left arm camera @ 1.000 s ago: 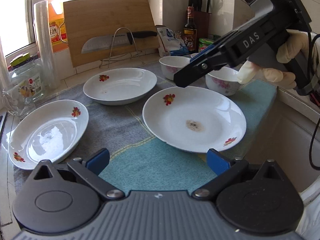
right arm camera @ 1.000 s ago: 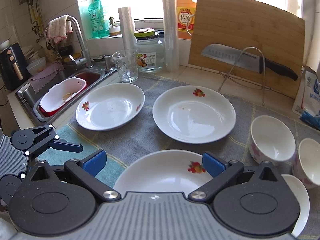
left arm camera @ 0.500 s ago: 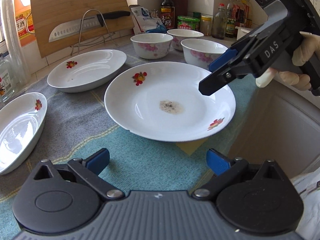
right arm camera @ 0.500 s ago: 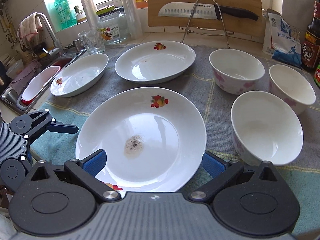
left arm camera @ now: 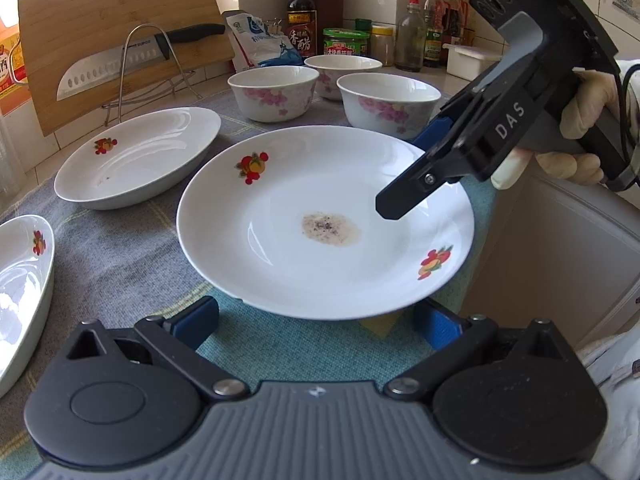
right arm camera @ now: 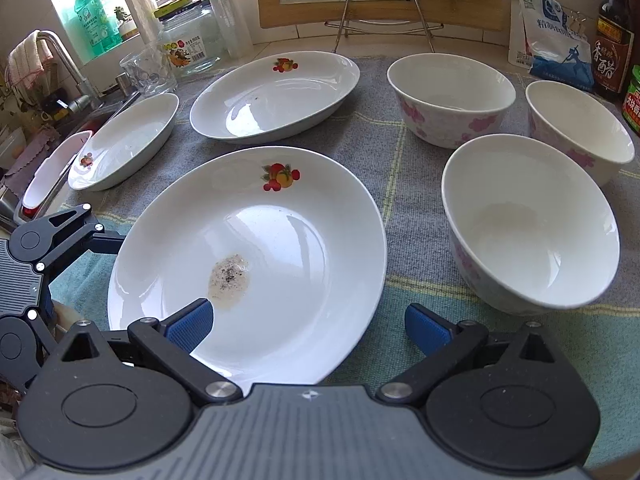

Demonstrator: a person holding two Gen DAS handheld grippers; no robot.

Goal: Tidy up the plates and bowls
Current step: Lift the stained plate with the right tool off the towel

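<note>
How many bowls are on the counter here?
3. One bowl is nearest, right of the soiled plate; a second stands behind it, right of the far plate; a third is at the right edge. None looks hidden.

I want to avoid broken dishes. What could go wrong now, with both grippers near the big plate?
1. The big plate sticks out past the counter edge; a push from the open right gripper might tip it off.
2. The nearest bowl stands close to the plate, so lifting could knock it.
3. The dark residue may spill if the plate tilts.
</note>
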